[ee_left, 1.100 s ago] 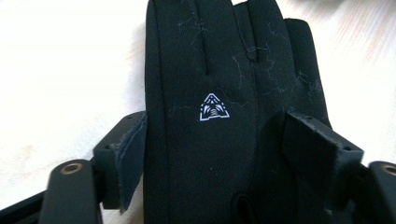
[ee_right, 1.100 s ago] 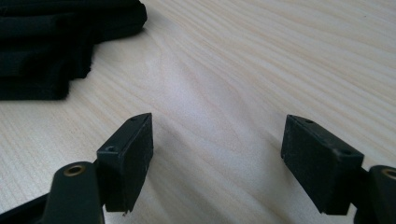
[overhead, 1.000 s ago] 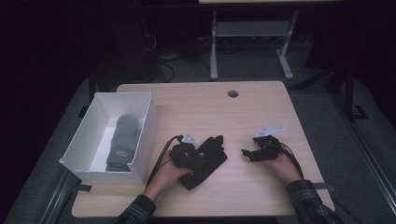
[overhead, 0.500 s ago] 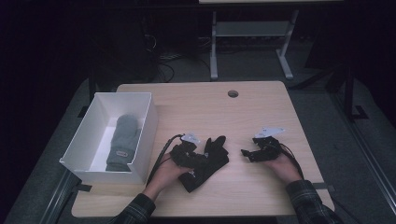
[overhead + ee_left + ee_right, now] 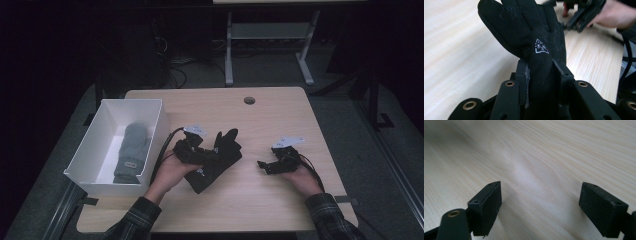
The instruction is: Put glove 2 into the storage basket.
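Observation:
A black glove (image 5: 216,161) with a small white logo lies on the wooden table (image 5: 250,125), its fingers pointing away from me. My left gripper (image 5: 210,156) is shut on it; in the left gripper view the two jaws pinch the glove (image 5: 534,45) at its middle, the gripper (image 5: 540,72) pressing cloth between the pads. My right gripper (image 5: 261,164) rests on the table to the right, apart from the glove. The right gripper (image 5: 540,205) stands open over bare wood, nothing between its jaws. A grey mitten (image 5: 132,150) lies in a white box (image 5: 152,145) at the left.
The white box sits at the table's left edge. A round cable hole (image 5: 249,100) marks the table's far side. A metal frame (image 5: 265,45) and cables stand on the dark floor beyond. A hand holding the right gripper (image 5: 584,15) appears in the left gripper view.
The glove's finger end has lifted and shifted slightly right with my left gripper. The right gripper has stayed about where it was.

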A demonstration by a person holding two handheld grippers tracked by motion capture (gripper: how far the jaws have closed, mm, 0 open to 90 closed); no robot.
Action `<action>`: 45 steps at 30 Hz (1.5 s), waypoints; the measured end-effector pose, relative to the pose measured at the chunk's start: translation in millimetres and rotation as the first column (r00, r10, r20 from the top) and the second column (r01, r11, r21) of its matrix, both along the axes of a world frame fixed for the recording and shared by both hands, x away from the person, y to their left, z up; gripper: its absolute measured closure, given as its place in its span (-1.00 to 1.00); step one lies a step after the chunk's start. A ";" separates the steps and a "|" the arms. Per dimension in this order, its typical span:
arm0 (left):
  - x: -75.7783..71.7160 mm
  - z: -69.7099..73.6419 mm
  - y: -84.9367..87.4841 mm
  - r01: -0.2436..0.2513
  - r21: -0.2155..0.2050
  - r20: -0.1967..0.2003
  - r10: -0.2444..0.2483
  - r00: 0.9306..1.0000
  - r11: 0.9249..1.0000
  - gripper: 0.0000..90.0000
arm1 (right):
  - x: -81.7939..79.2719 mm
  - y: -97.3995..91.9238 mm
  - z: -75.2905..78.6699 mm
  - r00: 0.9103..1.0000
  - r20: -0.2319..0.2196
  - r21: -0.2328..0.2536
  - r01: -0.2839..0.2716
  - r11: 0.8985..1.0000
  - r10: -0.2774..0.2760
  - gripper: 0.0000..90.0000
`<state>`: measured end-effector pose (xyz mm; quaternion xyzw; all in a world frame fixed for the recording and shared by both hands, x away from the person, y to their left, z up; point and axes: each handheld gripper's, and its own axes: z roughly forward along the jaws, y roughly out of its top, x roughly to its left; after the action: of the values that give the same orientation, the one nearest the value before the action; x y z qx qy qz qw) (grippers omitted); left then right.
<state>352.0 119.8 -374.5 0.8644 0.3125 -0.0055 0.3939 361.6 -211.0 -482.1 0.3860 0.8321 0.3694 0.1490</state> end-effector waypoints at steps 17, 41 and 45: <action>20.1 84.3 48.5 -0.120 -0.020 0.082 0.122 0.989 0.993 0.53 | 0.8 0.5 -0.3 1.000 -0.011 -0.008 0.011 1.000 -0.011 -0.74; 10.7 113.5 180.8 -0.390 -0.059 0.107 0.394 0.913 0.919 0.53 | 0.9 0.8 -0.4 1.000 -0.009 -0.009 0.015 1.000 -0.015 -0.74; 10.2 104.4 195.6 -0.422 -0.058 0.090 0.426 0.900 0.905 0.53 | 0.9 0.9 -0.4 1.000 -0.008 -0.008 0.015 1.000 -0.015 -0.73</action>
<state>362.3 315.4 -270.1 0.7675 0.4725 0.1181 0.4168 362.6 -210.0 -482.5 0.3931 0.8314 0.3632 0.1497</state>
